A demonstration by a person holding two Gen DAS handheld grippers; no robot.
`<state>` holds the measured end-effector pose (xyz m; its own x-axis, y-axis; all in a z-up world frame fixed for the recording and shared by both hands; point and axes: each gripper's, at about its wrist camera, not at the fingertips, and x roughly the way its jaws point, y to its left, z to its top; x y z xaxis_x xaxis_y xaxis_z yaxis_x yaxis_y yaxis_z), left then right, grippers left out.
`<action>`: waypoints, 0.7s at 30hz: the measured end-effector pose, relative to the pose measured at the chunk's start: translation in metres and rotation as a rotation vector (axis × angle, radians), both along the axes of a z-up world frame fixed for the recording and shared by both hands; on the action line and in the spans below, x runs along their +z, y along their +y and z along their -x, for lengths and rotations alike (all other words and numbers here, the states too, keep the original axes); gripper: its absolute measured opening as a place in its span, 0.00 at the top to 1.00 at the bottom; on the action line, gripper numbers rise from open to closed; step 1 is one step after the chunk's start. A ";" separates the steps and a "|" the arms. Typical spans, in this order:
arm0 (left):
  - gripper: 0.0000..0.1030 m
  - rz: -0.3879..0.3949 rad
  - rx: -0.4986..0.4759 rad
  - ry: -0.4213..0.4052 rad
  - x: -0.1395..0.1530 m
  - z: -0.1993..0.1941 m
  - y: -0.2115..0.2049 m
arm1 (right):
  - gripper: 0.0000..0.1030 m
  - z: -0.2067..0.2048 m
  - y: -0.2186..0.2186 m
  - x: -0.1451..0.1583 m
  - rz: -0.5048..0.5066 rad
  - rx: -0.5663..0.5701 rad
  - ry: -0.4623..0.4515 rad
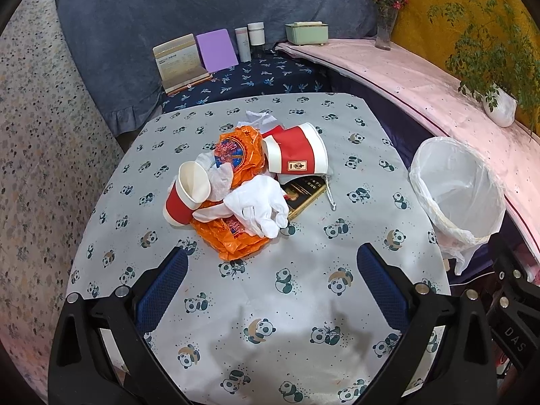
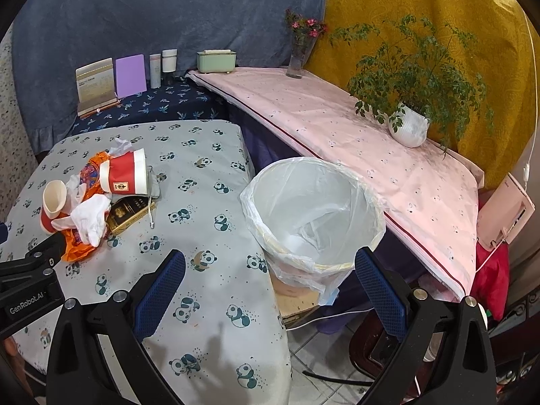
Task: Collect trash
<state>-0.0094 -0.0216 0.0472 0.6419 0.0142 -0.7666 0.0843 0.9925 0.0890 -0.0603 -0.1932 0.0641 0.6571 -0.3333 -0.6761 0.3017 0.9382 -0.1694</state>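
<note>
Since both the left gripper (image 1: pixel 271 281) and right gripper (image 2: pixel 270 283) hover released, nothing is held. Trash lies heaped mid-bench (image 1: pixel 303 320): light crushable paper cups (image 1: pixel 295 150), a limp white glove (image 1: pixel 260 206), a slippery orange bag (image 1: pixel 236 239). Pinch cup rims; the lined bin (image 2: pixel 314 216) stands just beside.

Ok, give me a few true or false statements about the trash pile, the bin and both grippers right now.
1. Both grippers, left gripper and right gripper, are open and hold nothing. True.
2. The bin is full of trash. False: only its plastic liner shows inside.
3. The white glove lies on the orange bag. True.
4. Both paper cups stand upright. False: they lie tipped over.
</note>
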 end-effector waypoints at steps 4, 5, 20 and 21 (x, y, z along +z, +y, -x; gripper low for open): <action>0.07 -0.004 -0.004 0.002 -0.001 0.000 -0.003 | 0.07 -0.001 0.000 0.000 -0.003 0.001 0.002; 0.07 -0.003 -0.004 0.003 -0.001 0.000 -0.002 | 0.07 -0.002 0.000 0.000 -0.002 0.002 0.002; 0.07 0.009 -0.007 0.007 0.001 -0.005 -0.001 | 0.07 -0.005 -0.003 0.001 0.001 -0.013 0.001; 0.07 0.011 -0.009 0.009 0.001 -0.005 -0.002 | 0.07 -0.004 -0.002 0.001 0.002 -0.014 0.002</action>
